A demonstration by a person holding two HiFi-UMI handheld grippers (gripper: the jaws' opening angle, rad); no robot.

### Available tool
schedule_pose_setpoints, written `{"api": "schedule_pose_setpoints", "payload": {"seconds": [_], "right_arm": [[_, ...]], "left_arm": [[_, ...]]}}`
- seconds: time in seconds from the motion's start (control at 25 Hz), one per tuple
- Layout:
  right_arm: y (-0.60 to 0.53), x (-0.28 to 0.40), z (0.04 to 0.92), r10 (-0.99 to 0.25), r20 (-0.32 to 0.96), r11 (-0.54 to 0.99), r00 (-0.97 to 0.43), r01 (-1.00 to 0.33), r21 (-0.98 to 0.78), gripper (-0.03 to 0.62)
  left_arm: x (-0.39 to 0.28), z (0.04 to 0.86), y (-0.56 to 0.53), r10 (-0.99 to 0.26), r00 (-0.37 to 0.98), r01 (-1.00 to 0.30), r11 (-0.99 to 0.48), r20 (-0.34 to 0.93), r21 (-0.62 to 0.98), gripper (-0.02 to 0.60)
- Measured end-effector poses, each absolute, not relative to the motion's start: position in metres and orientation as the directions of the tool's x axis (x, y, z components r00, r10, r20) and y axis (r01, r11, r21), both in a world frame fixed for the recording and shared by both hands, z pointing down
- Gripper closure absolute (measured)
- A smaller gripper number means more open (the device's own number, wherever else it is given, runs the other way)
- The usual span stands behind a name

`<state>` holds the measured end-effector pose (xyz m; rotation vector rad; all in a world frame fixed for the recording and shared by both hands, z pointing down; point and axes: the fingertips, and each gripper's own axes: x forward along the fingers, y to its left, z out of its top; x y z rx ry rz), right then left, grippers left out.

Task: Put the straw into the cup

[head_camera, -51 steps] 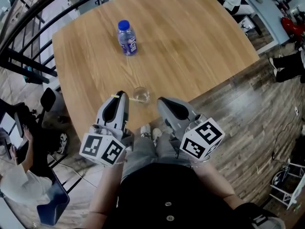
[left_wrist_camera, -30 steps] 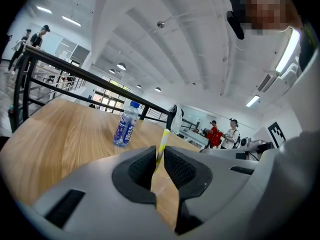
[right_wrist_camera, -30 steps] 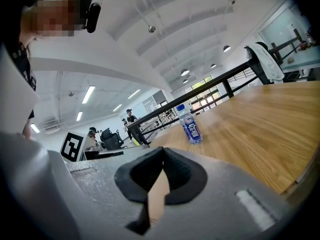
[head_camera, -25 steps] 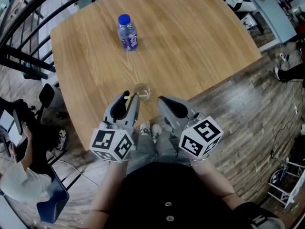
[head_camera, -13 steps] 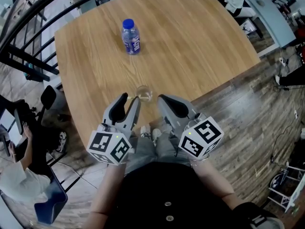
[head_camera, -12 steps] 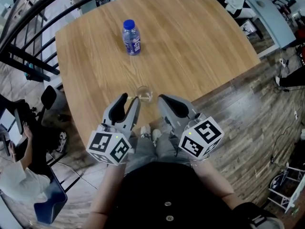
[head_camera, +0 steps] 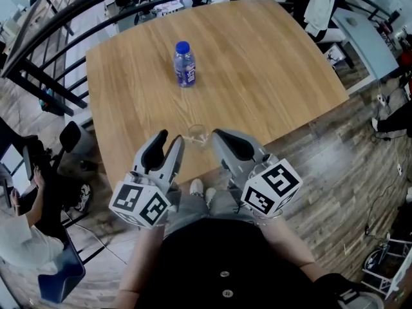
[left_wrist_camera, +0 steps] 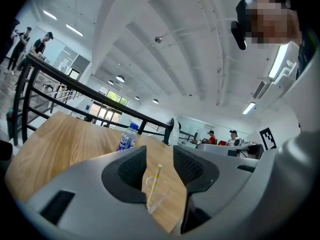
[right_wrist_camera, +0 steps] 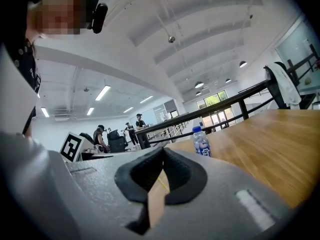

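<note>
Once widened, L hand-held gripper (head_camera: 170,138) empty

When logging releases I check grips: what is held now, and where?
Nothing. Left gripper jaws have just been opening, off the straw, which stands in the cup; right gripper shut, empty.

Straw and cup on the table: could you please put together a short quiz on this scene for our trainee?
1. True or false: the straw stands inside the cup.
2. The cap of the bottle is: A red, B blue, C green.
3. Which stands nearer the table edge on the person's side, the cup or the bottle?
Key: 1 true; 2 B; 3 the cup.
</note>
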<state>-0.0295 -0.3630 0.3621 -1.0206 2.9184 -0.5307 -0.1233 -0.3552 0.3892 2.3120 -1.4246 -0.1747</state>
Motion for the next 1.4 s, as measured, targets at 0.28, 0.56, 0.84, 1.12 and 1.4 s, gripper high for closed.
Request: {"api": "schedule_pose_setpoints", "payload": {"seconds": [0.28, 0.56, 0.84, 1.12, 1.4], "right_arm": [[-0.359, -0.035, 0.346, -0.587, 0.076, 0.752, -0.806, -0.578, -0.318, 0.595], [-0.351, -0.039, 0.339, -0.584, 0.062, 0.759, -0.809, -0.571, -0.313, 0.595], [-0.343, -0.041, 0.340, -0.575, 0.053, 0.768, -0.816, -0.562, -0.307, 0.595], [-0.335, -0.047, 0.348, -0.563, 0.089, 0.775, -0.822, -0.562, -0.289, 0.595], [-0.333, -0.044, 0.354, -0.570, 0.099, 0.764, -0.816, -0.571, -0.300, 0.595]], "left_arm": [[-0.121, 0.362, -0.351, -0.883, 0.467, -0.825, -0.413, 0.053, 0.385, 0.423], [-0.114, 0.357, -0.341, -0.879, 0.476, -0.818, -0.425, 0.041, 0.389, 0.480], [-0.112, 0.364, -0.334, -0.866, 0.494, -0.818, -0.434, 0.075, 0.378, 0.546], [-0.108, 0.370, -0.328, -0.861, 0.497, -0.831, -0.435, 0.110, 0.345, 0.560], [-0.103, 0.379, -0.325, -0.854, 0.502, -0.833, -0.436, 0.135, 0.340, 0.565]]}}
